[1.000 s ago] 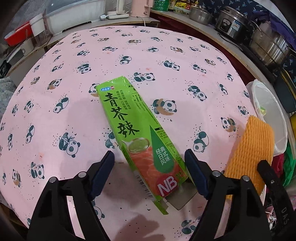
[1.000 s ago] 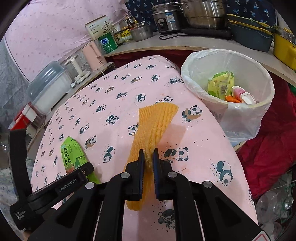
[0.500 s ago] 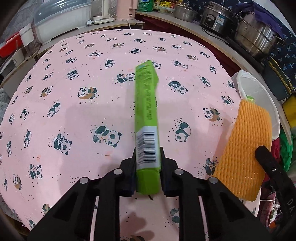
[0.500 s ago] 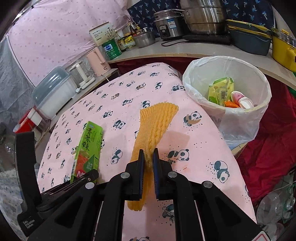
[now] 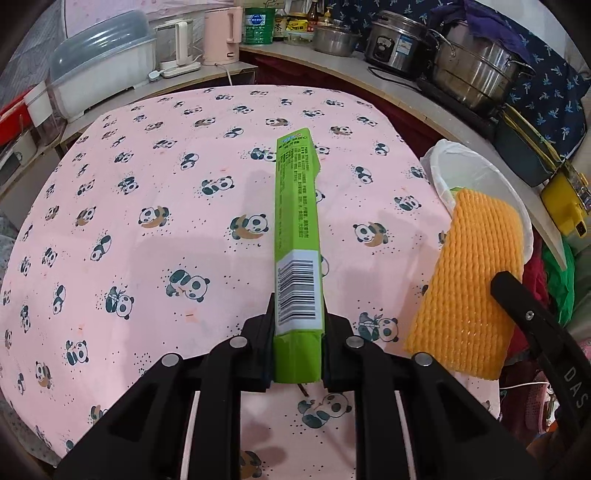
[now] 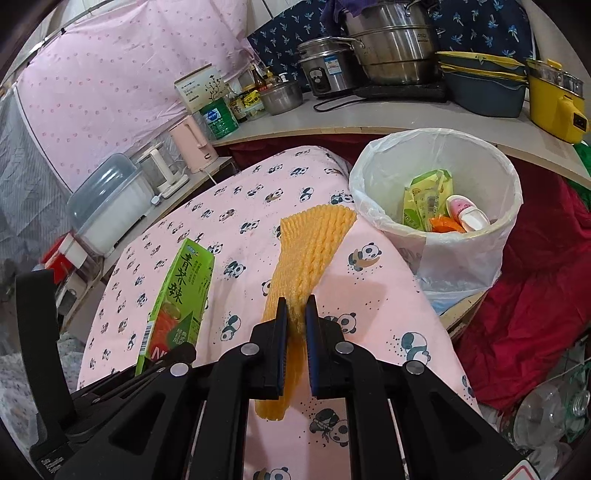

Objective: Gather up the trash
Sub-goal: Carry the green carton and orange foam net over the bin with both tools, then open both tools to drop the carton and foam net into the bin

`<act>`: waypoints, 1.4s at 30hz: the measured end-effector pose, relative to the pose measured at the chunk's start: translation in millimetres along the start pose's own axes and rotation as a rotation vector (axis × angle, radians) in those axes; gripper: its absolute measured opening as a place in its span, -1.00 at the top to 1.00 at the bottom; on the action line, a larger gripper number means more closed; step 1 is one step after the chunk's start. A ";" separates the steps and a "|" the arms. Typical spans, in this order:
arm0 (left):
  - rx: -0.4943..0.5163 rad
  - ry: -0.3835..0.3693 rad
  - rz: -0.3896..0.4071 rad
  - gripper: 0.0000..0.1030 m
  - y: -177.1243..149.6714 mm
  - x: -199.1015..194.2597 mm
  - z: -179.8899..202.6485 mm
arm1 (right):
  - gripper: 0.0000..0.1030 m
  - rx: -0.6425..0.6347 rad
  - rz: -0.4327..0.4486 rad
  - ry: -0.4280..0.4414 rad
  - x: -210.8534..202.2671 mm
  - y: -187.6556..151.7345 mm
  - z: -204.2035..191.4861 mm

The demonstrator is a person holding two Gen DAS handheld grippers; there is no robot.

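Both tongs full: green box (image 5: pixel 297 236) left, orange foam net (image 6: pixel 306 258) right.

A desk (image 5: pixel 110 240) under a pink cloth printed with pandas fills the near ground. Beyond its far edge a pale curved counter (image 6: pixel 369 122) carries steel pots (image 6: pixel 388 48), a rice cooker (image 5: pixel 397 44), a pink kettle (image 5: pixel 221 33) and a clear-lidded box (image 5: pixel 99 74). A pink dotted curtain (image 6: pixel 110 74) hangs at far left, dark blue patterned fabric (image 6: pixel 480 26) behind the pots, and red cloth (image 6: pixel 524 295) lies low at right.
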State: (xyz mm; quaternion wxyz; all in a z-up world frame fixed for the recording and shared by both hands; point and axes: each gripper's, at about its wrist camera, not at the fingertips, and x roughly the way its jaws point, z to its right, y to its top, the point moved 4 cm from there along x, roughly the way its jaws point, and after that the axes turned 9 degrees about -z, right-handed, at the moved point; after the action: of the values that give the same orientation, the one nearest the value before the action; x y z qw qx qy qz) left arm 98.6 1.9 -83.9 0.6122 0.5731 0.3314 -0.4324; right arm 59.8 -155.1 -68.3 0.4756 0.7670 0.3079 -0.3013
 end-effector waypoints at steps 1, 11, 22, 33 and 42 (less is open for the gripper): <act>0.010 0.000 0.007 0.67 1.6 -2.3 4.5 | 0.83 0.003 0.007 -0.002 -2.3 2.4 2.0; 0.108 -0.046 0.044 0.67 27.2 -11.3 61.3 | 0.82 0.055 0.075 -0.035 -20.1 30.6 36.4; 0.268 -0.121 0.059 0.66 61.4 -3.8 144.0 | 0.82 0.187 0.171 -0.091 -37.8 66.3 100.0; 0.451 -0.220 0.021 0.66 94.2 31.2 206.2 | 0.82 0.261 0.229 -0.172 -31.5 101.5 143.5; 0.484 -0.303 -0.057 0.60 132.7 72.0 229.0 | 0.81 0.272 0.214 -0.196 1.5 134.6 162.6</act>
State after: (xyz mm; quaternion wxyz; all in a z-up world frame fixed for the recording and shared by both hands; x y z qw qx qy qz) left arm 227.9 -239.3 -65.5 0.4878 0.6218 0.1394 -0.5966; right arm 135.3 -351.8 -55.7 0.4247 0.8195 0.1332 -0.3609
